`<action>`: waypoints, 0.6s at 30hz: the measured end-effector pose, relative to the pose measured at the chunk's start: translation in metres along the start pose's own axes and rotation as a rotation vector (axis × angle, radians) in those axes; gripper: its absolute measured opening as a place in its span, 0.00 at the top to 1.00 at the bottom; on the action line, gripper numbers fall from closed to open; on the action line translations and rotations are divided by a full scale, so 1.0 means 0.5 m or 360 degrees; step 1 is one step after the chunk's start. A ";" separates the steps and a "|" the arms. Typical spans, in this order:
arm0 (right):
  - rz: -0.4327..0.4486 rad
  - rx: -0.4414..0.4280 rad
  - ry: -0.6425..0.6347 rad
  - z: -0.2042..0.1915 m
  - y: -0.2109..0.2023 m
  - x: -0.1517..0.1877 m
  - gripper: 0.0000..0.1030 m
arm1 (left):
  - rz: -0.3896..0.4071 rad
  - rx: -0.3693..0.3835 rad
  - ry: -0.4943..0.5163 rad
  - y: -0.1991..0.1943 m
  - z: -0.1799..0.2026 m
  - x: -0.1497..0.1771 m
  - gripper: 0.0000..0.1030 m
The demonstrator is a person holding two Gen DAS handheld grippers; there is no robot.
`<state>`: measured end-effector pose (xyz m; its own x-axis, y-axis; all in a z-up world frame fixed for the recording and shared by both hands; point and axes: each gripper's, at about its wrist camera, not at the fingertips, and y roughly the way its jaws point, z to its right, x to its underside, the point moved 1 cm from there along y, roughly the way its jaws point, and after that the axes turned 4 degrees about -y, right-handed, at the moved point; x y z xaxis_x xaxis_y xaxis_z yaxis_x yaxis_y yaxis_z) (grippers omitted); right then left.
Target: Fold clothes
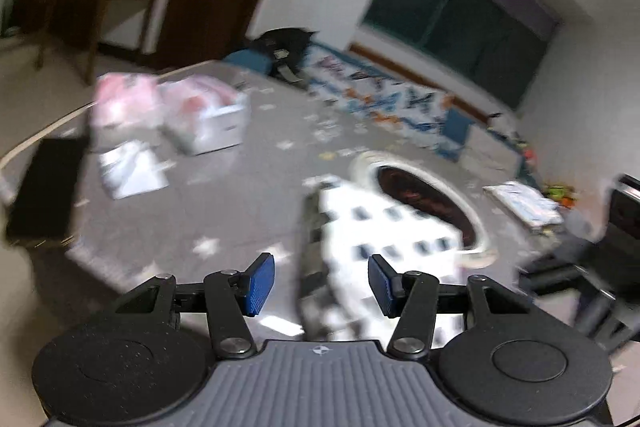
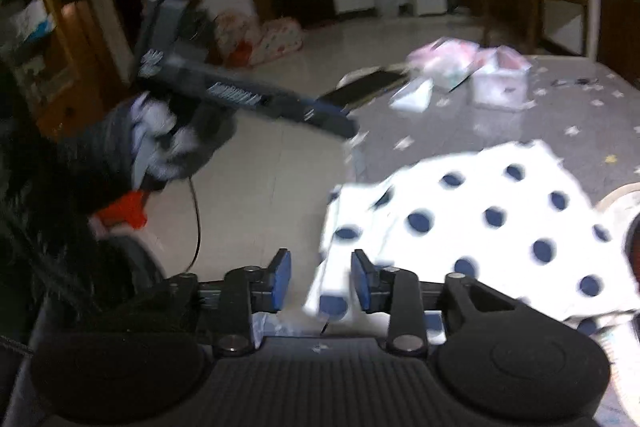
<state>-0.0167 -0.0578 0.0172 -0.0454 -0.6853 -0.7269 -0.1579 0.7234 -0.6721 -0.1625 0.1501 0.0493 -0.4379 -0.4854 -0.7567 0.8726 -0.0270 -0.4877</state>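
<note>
Clearly blurred, both views. Left gripper (image 1: pixel 321 285) above a grey star-print table (image 1: pixel 224 195), blue pads (image 1: pixel 262 283) spread wide, nothing pinched between them; white polka-dot garment (image 1: pixel 384 239) heaped just ahead, its near edge hanging down between the open fingers, contact with either pad impossible to judge through the blur. Beyond the cloth, a round white-rimmed dish (image 1: pixel 424 195) with a dark centre, partly covered by the garment. Farther left on the table, a white box (image 1: pixel 218 125) with pinkish bags (image 1: pixel 124 103) beside it, and a dark flat object (image 1: pixel 44 195) at the table's left edge. From the right wrist view, right gripper (image 2: pixel 321 281) with blue pads (image 2: pixel 362 283) moderately apart, a fold of the same dotted garment (image 2: pixel 480 223) drooping down between them, not visibly clamped. Same cloth spread to the right across the table (image 2: pixel 520 115), reaching the dish's rim at the frame edge. Up left, the other gripper's body (image 2: pixel 240 95) held in a gloved hand (image 2: pixel 160 143), well apart from the cloth.
</note>
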 end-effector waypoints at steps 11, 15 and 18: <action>0.0102 0.0494 0.0332 0.171 0.002 -0.002 0.65 | -0.0246 0.0206 0.0080 0.117 0.059 0.037 0.59; 0.0058 0.0567 0.0412 0.223 0.020 0.019 0.65 | -0.0294 0.0165 0.0037 0.121 0.029 0.054 0.66; 0.0013 0.0631 0.0471 0.261 0.030 0.041 0.66 | -0.0308 0.0152 0.0004 0.116 0.013 0.057 0.69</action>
<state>0.1086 -0.0501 -0.0263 -0.3324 -0.6322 -0.6999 0.2288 0.6658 -0.7102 -0.1229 0.1290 0.0020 -0.5998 -0.4607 -0.6542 0.7886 -0.2022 -0.5807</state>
